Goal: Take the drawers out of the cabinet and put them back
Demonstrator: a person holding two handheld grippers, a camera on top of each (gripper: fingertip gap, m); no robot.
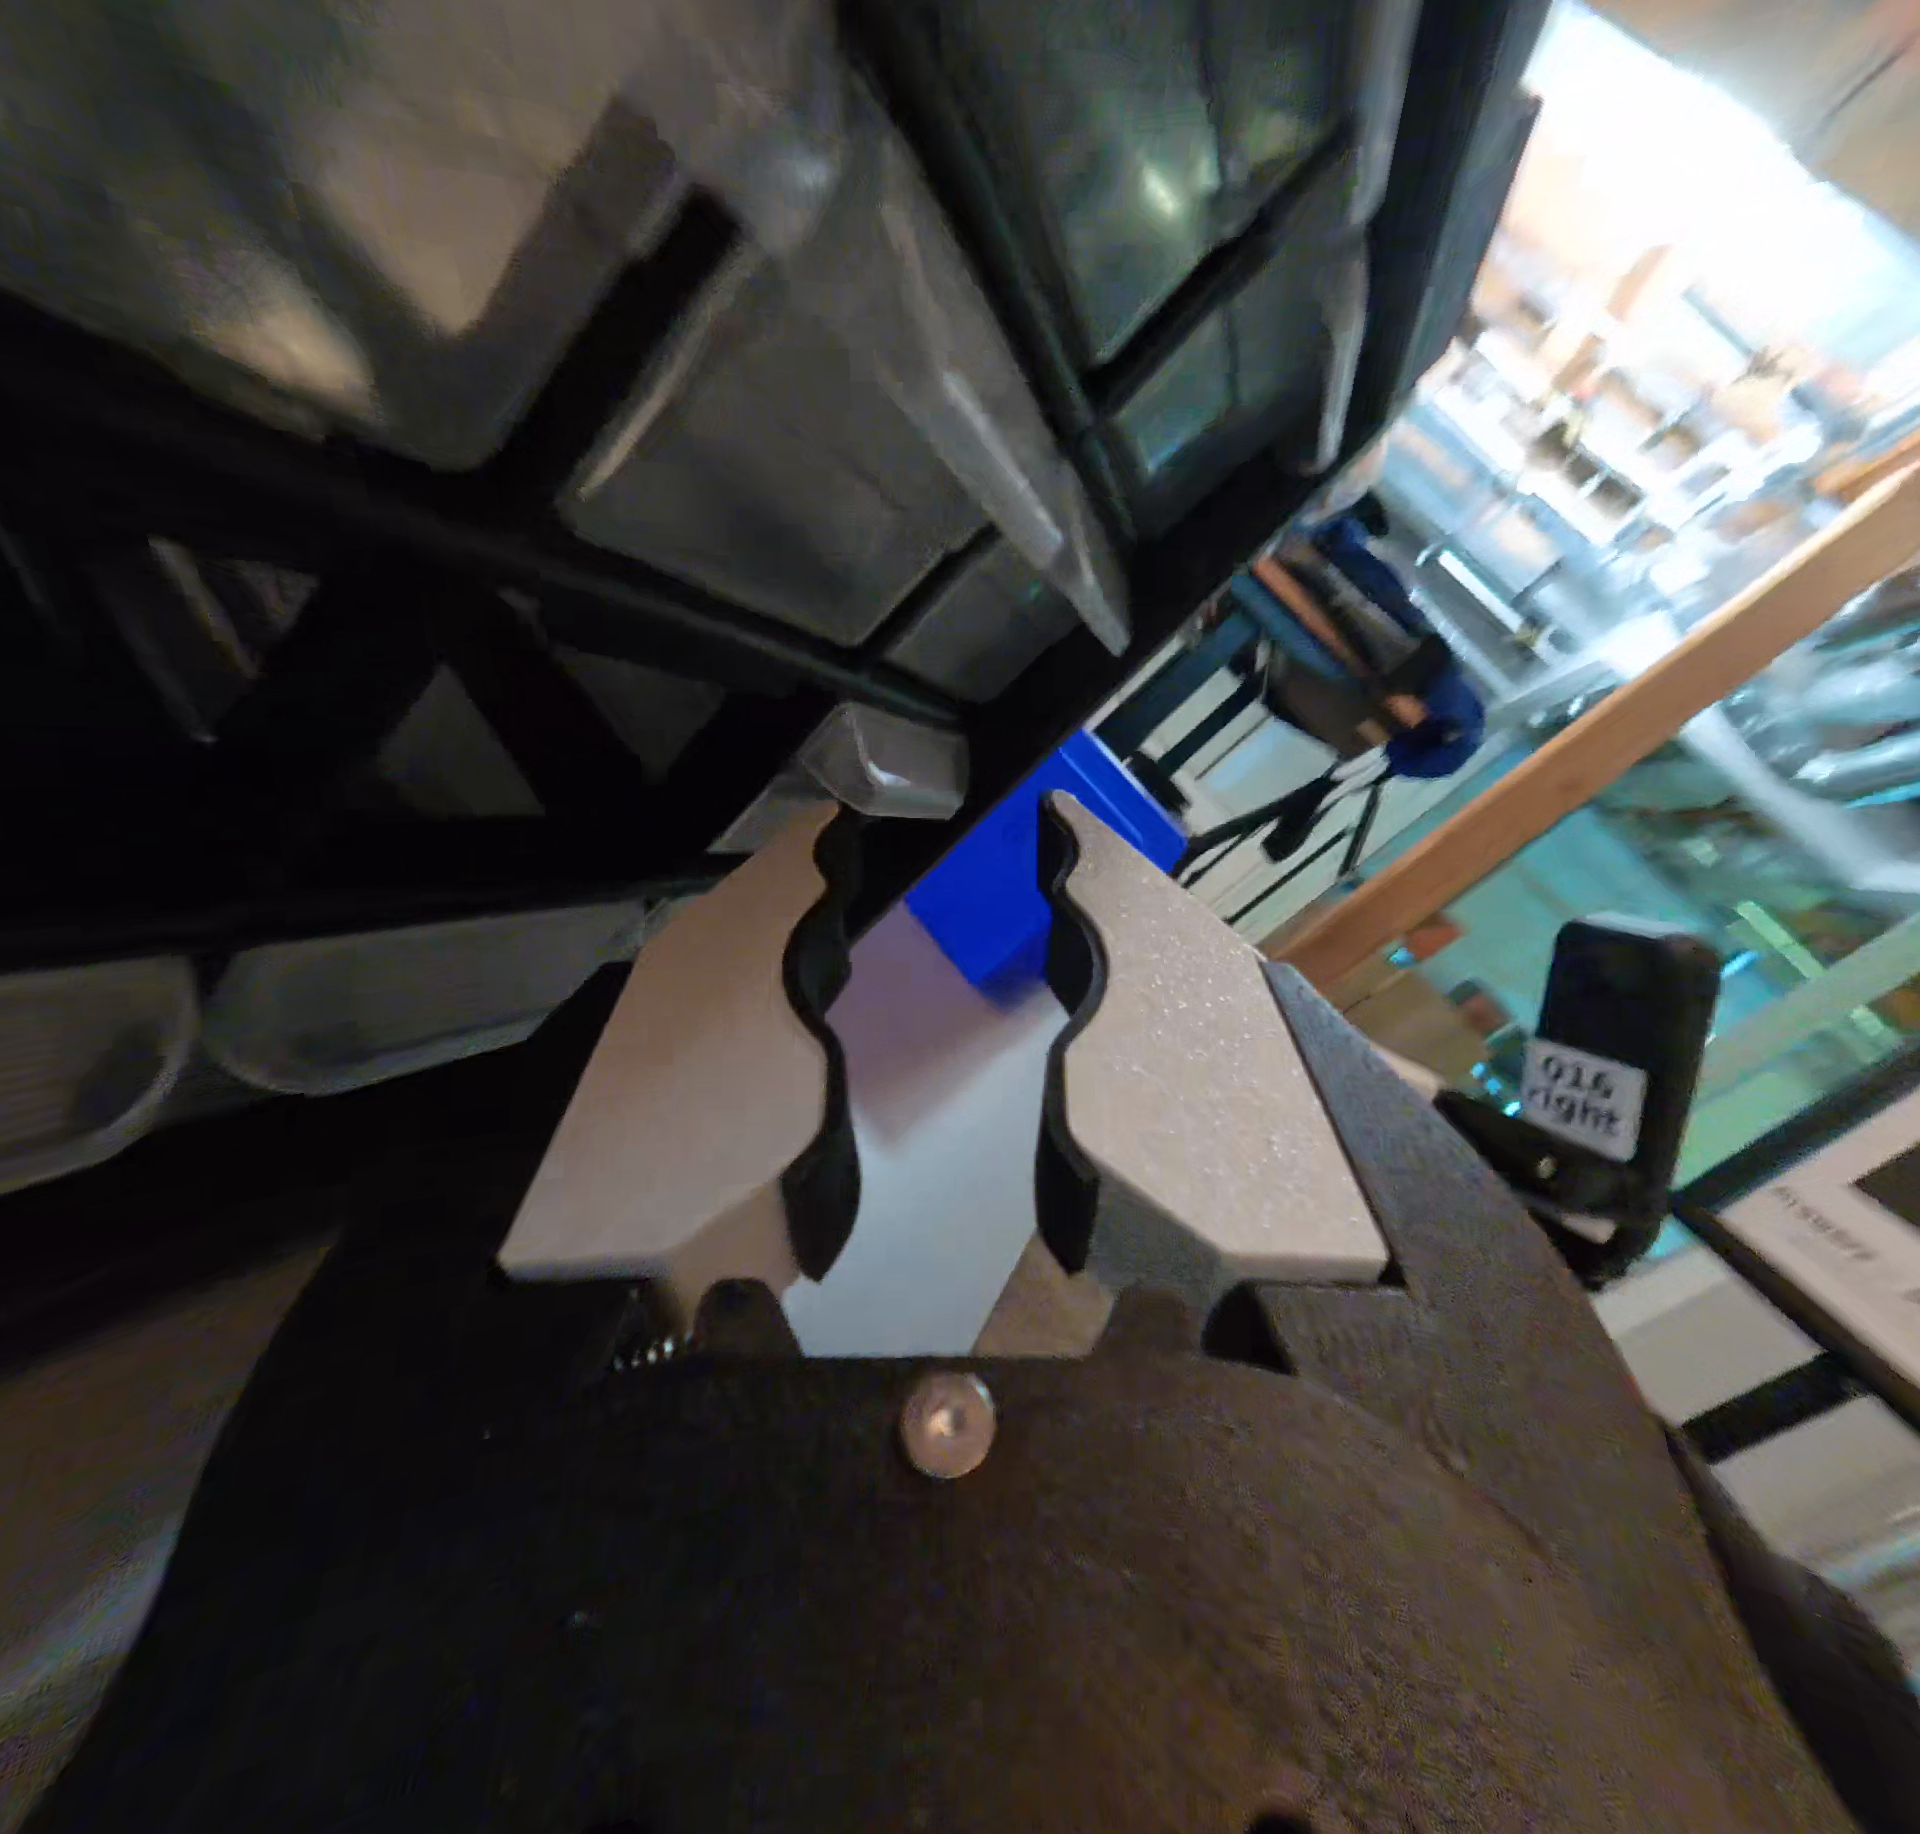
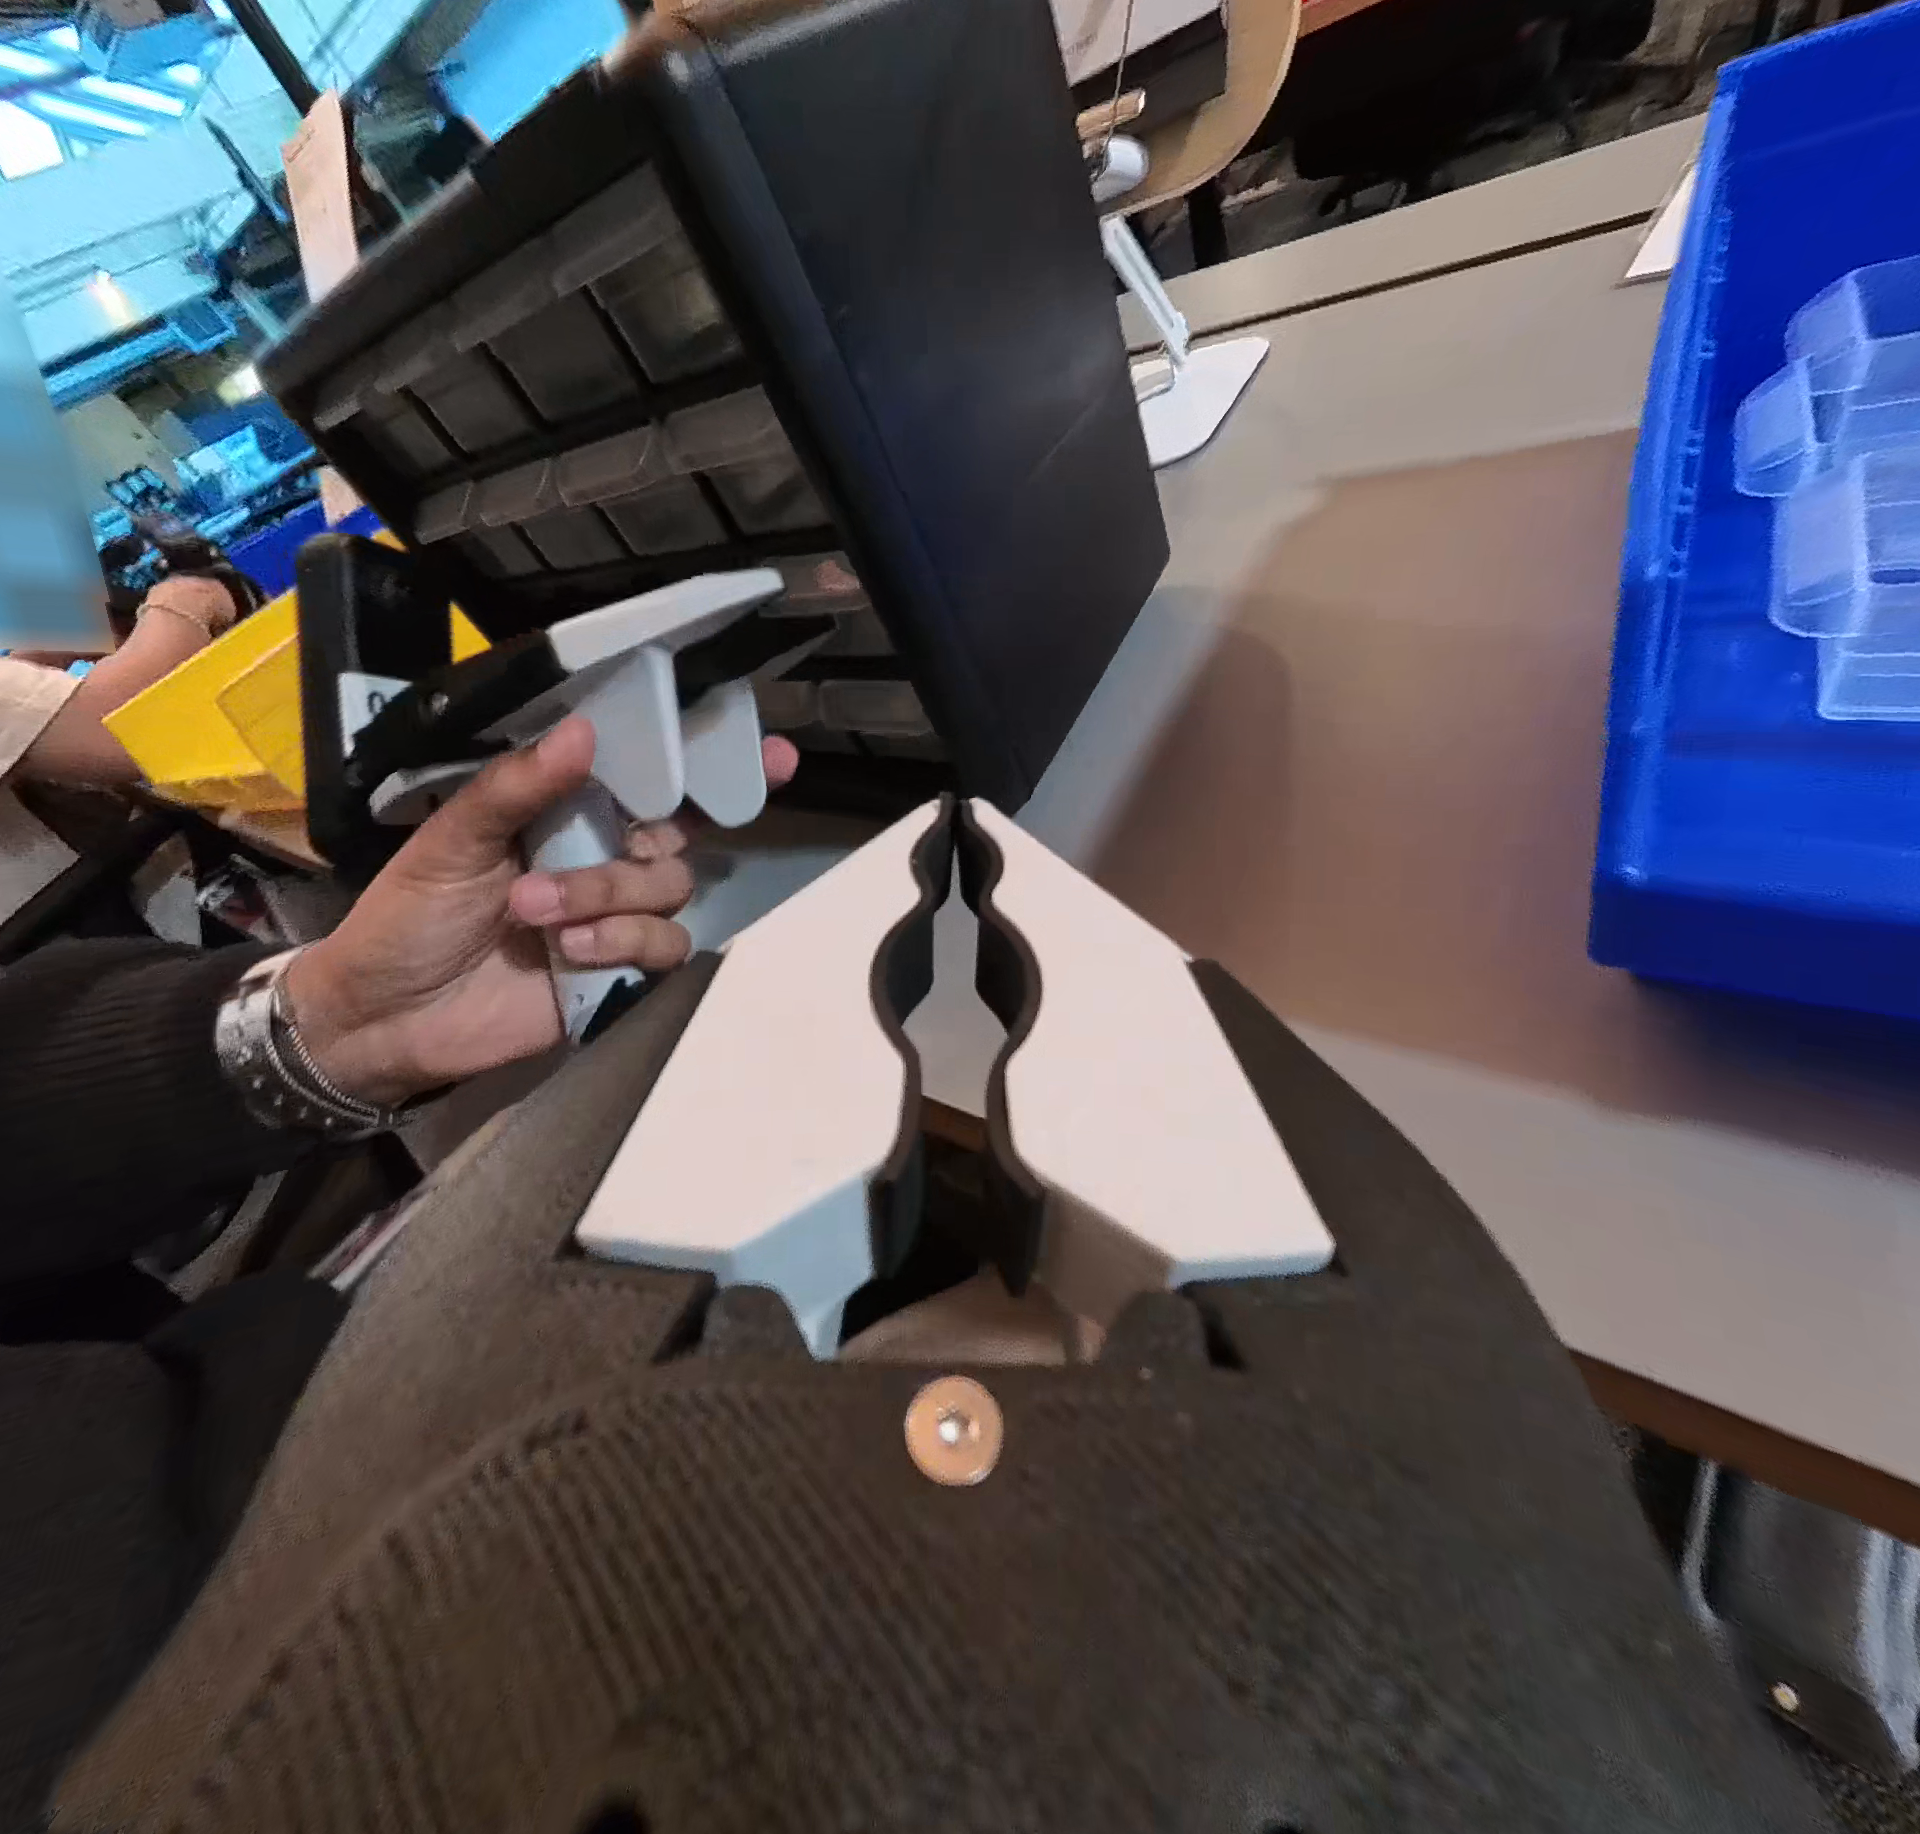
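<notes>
The black cabinet [image 2: 935, 330] stands tilted on the table, its front full of translucent grey drawers [image 2: 582, 361]. In the left wrist view the drawers [image 1: 748, 496] fill the upper left, very close. My left gripper [image 1: 940, 818] is open, with a small drawer handle [image 1: 883, 766] just past its left fingertip and nothing between the jaws. A hand holds this gripper at the cabinet's lower front rows in the right wrist view [image 2: 800, 621]. My right gripper [image 2: 951, 813] is shut and empty, its tips at the cabinet's bottom near corner. Several clear drawers [image 2: 1849, 496] lie in a blue bin [image 2: 1714, 797].
The blue bin sits at the table's right; it shows behind the cabinet in the left wrist view [image 1: 997, 901]. A yellow bin [image 2: 208, 724] is left of the cabinet. A white stand [image 2: 1195, 382] is behind it. A seated person's arm [image 2: 62, 714] is at far left.
</notes>
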